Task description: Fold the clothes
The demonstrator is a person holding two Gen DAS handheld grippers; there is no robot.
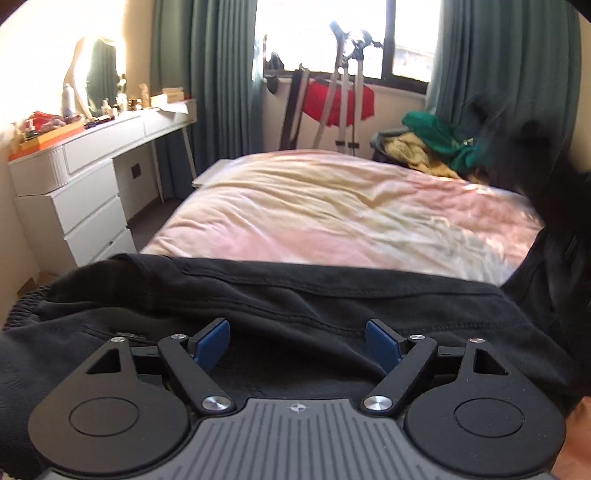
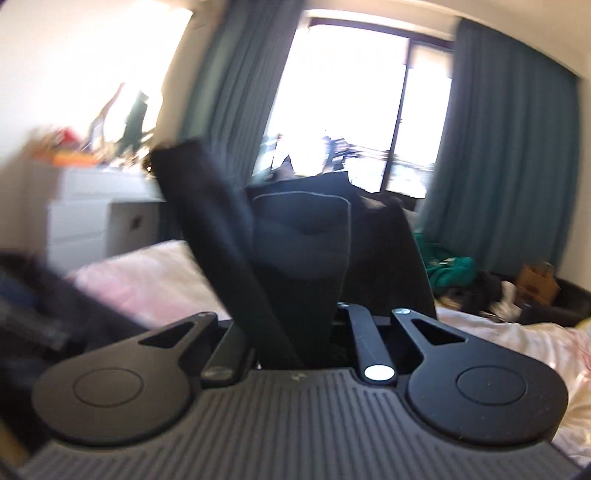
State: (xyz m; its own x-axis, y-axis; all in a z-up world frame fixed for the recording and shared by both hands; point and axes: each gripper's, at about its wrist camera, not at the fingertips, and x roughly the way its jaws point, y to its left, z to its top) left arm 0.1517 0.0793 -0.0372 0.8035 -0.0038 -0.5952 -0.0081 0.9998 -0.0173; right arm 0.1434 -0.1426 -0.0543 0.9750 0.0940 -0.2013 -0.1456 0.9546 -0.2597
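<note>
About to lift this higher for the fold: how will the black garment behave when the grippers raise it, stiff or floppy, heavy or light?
Likely floppy: the black garment sags in soft folds ahead of the open left gripper and drapes limply from the right gripper. Probably mid-weight: thick seams and a ribbed elastic band suggest sweat fabric. Loose ends will probably swing and drag on the bed.

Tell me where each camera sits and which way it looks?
Left wrist view: sits on the left gripper, low over black pants, looking across the bed toward the window; its open blue-padded fingers show.
Right wrist view: sits on the right gripper, facing the window; black cloth stands up between its arms and hides the fingertips.
Both views share the bed, window, curtains, dresser and a green clothes pile.
</note>
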